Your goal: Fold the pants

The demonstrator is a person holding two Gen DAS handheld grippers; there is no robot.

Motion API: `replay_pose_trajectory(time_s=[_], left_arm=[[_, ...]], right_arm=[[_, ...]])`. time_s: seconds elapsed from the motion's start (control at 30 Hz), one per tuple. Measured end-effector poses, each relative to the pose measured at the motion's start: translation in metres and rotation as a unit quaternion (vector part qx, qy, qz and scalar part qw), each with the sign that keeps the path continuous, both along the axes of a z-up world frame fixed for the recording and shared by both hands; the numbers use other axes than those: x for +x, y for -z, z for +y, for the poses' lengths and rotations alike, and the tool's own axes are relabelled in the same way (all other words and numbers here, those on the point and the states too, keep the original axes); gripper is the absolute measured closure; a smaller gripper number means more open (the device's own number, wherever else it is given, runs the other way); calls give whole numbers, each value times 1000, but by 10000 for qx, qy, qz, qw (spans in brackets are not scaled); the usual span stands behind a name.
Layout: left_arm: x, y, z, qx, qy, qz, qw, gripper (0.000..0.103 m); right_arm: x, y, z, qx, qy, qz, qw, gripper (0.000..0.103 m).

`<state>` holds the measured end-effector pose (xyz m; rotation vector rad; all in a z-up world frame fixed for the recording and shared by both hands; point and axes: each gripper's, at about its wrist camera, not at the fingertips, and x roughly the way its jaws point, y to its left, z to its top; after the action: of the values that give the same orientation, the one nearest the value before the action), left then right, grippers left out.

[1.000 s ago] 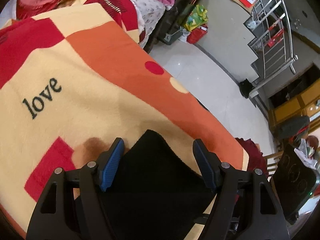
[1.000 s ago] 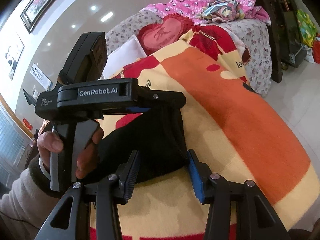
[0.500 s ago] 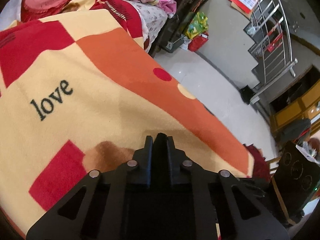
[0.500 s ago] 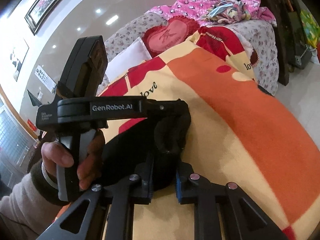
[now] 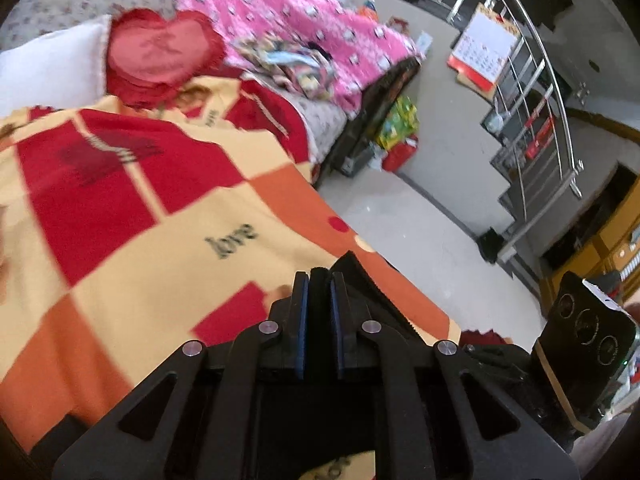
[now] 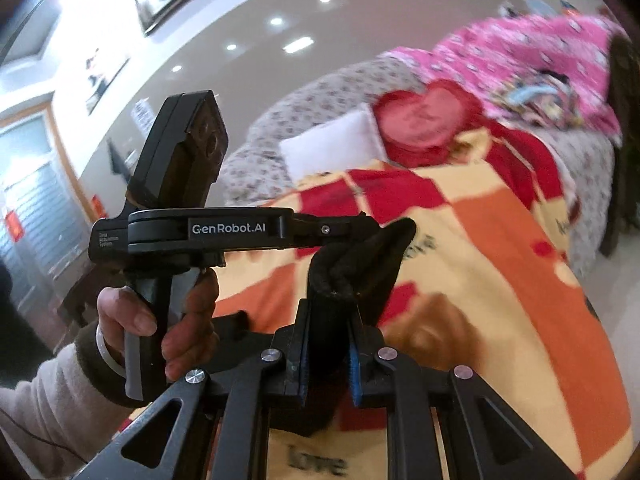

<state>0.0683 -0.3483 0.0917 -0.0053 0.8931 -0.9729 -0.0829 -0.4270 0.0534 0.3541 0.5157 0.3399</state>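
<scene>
The black pants (image 5: 362,280) hang bunched and lifted off the orange, red and cream "love" blanket (image 5: 160,264). My left gripper (image 5: 319,276) is closing the last bit onto a fold of them, its blue pads (image 5: 303,308) pressing the fabric. In the right wrist view my right gripper (image 6: 328,308) is shut on another thick fold of the pants (image 6: 360,264). The left gripper (image 6: 354,227), held by a hand (image 6: 180,320), pinches the same bunch just above and to the left. The right gripper's body (image 5: 580,332) shows at the left wrist view's lower right.
The blanket (image 6: 500,280) covers a bed that ends at a tiled floor (image 5: 420,200) on the right. A red heart cushion (image 5: 160,48), a white pillow (image 5: 48,68) and a pink quilt (image 5: 304,20) lie at the far end. A steel stair rail (image 5: 532,100) stands beyond.
Both grippers shut on the black pants, then rose and lifted the fabric off the blanket. Both views now tilt up toward the far end of the bed.
</scene>
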Motion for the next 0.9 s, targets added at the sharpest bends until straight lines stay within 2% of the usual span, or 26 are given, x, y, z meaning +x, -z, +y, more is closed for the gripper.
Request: replay_pose_trajectory(time_s=[0.23, 0.5, 0.67, 0.9], left_arm=[[-6, 6, 66, -65, -486, 36, 9988, 94], [-5, 44, 136, 28, -1246, 375, 9915, 94], [-4, 63, 158, 41, -1533, 547, 9867, 94], [-12, 75, 181, 216, -1721, 406, 9840, 94]], right_arm=[[9, -8, 60, -319, -580, -82, 9978, 89], [28, 23, 110, -495, -1135, 241, 9920, 89], [38, 42, 132, -591, -1324, 442, 9884, 89], [48, 61, 151, -721, -1529, 648, 9835, 89]])
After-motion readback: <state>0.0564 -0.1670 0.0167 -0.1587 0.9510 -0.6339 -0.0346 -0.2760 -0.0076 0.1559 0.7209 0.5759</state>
